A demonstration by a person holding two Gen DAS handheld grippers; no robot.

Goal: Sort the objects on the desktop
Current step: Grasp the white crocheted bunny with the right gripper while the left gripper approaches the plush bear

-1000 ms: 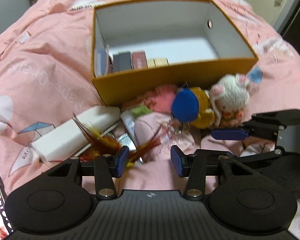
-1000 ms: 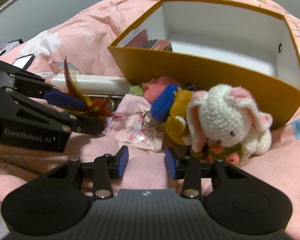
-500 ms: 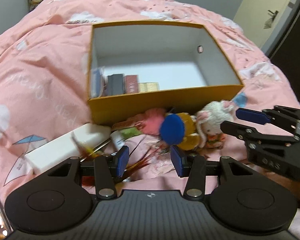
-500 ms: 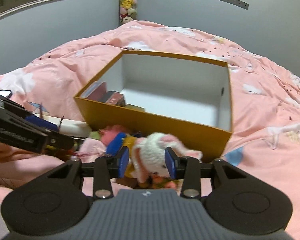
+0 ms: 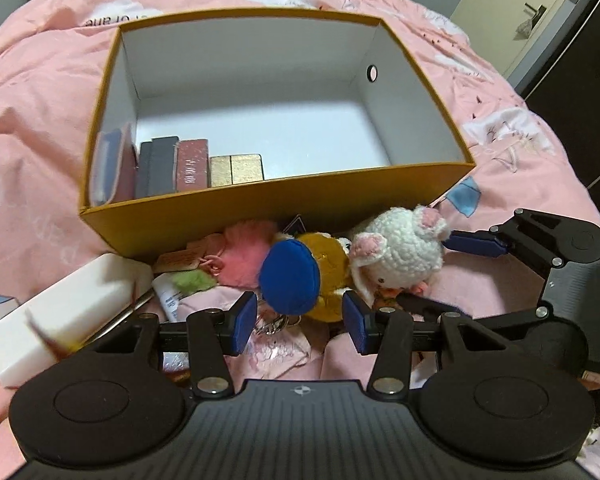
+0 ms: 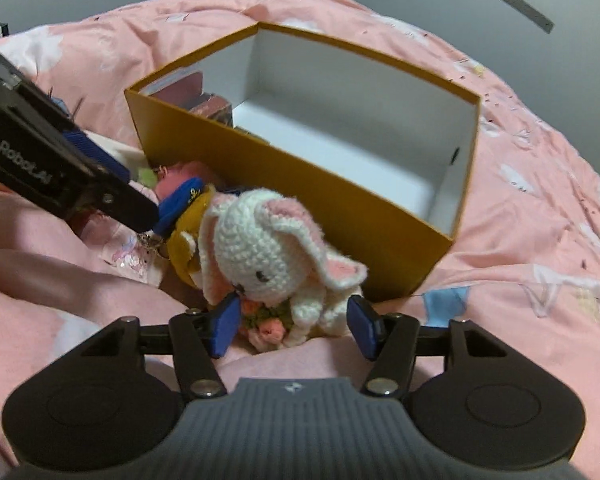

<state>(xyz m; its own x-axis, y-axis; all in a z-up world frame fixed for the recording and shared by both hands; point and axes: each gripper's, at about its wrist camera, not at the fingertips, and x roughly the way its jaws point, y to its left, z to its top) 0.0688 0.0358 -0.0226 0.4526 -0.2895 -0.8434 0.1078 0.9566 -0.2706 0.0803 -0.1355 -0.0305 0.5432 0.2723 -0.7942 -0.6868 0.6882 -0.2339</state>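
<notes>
right gripper (image 6: 292, 326): jaws open, straddling crochet bunny (image 6: 268, 248) | left gripper (image 5: 300, 322): jaws open, empty, near blue-hatted plush (image 5: 300, 276) | yellow box (image 5: 260, 204) behind, on bed

White lettering reading "GenRobot.AI" runs along the black body of the left tongs (image 6: 112, 200) in the right wrist view, its first letter cut off at the frame edge. On the pink duvet (image 5: 100, 20), dark print near the far rim of the box appears upside down and partly folded away, roughly "or ane". Print on the spine of the maroon book (image 5: 191, 164) inside the box is too blurred to read.
</notes>
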